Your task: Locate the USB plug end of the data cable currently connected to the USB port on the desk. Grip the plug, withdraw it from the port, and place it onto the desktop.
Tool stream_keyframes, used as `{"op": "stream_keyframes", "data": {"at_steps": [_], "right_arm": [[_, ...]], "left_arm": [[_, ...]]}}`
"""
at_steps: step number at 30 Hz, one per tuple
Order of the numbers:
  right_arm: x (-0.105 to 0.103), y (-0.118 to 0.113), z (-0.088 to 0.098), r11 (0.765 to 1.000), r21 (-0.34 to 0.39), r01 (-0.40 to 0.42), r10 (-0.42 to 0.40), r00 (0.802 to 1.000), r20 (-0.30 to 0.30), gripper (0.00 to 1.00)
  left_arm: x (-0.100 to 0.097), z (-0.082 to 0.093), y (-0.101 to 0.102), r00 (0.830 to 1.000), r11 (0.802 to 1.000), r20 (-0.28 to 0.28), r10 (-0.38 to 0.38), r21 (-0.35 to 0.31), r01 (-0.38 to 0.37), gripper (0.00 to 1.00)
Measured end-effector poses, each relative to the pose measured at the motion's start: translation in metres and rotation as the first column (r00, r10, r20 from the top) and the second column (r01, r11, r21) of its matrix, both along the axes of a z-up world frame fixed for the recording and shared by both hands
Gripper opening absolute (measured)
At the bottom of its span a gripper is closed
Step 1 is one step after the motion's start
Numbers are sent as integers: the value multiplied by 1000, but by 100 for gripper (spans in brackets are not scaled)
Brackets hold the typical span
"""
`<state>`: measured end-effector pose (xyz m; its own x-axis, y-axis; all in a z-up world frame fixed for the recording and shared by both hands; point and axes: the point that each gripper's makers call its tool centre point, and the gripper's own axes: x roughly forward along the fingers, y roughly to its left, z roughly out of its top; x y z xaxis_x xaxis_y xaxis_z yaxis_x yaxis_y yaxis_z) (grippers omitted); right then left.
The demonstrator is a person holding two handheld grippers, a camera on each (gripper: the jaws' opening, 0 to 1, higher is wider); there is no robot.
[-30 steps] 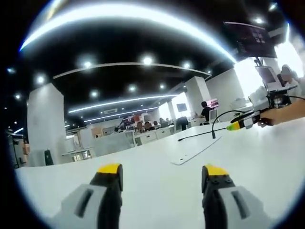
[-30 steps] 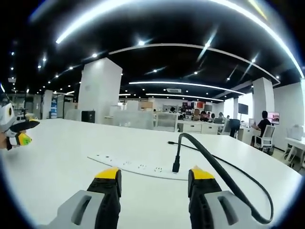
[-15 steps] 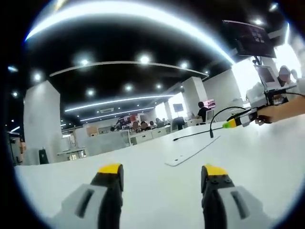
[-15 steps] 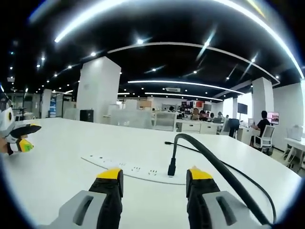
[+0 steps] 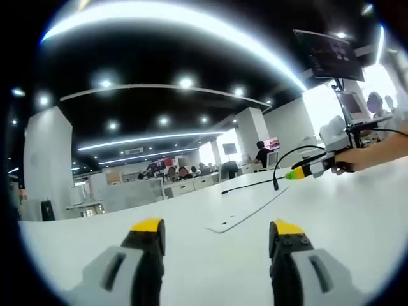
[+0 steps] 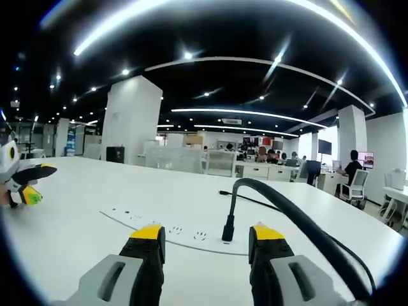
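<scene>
In the right gripper view a black USB plug (image 6: 227, 229) stands upright in the white socket strip (image 6: 167, 228) set flat into the white desk (image 6: 76, 210). Its thick black cable (image 6: 299, 220) arcs up and runs off to the lower right. My right gripper (image 6: 204, 234) is open, low over the desk, with the plug just ahead between its yellow-tipped fingers. My left gripper (image 5: 215, 227) is open over bare desk, empty. In the left gripper view the strip (image 5: 245, 209) and plug (image 5: 275, 184) lie ahead to the right, with the right gripper (image 5: 305, 171) behind them.
The left gripper (image 6: 22, 185) shows at the left edge of the right gripper view. A person's hand (image 5: 373, 156) holds the right gripper. Monitors on a stand (image 5: 335, 57) rise at the right. Desks, white columns and seated people fill the far office.
The right gripper has moved closer to the plug, which now sits nearer between its fingers. The left gripper view has swung, so strip and other gripper sit further left.
</scene>
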<state>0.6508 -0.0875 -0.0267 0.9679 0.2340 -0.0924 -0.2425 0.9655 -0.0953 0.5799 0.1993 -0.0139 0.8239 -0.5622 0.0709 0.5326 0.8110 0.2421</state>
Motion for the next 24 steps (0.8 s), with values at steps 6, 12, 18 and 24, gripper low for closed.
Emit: {"op": "stream_keyframes", "data": {"at_steps": [6, 12, 18, 24], "right_arm": [[11, -3, -4, 1000, 10, 4, -4, 1000, -1, 52], [17, -6, -3, 1000, 10, 16, -16, 1000, 10, 49], [22, -6, -3, 1000, 11, 21, -21, 1000, 11, 49], [27, -6, -1, 1000, 14, 27, -27, 1000, 6, 44]], "left_arm": [[5, -1, -21, 999, 999, 2, -51, 5, 51, 66], [10, -7, -36, 996, 996, -17, -86, 26, 87, 65], [17, -12, -55, 992, 991, -40, -122, 43, 124, 65], [21, -12, -75, 985, 985, -53, -162, 45, 165, 64]]}}
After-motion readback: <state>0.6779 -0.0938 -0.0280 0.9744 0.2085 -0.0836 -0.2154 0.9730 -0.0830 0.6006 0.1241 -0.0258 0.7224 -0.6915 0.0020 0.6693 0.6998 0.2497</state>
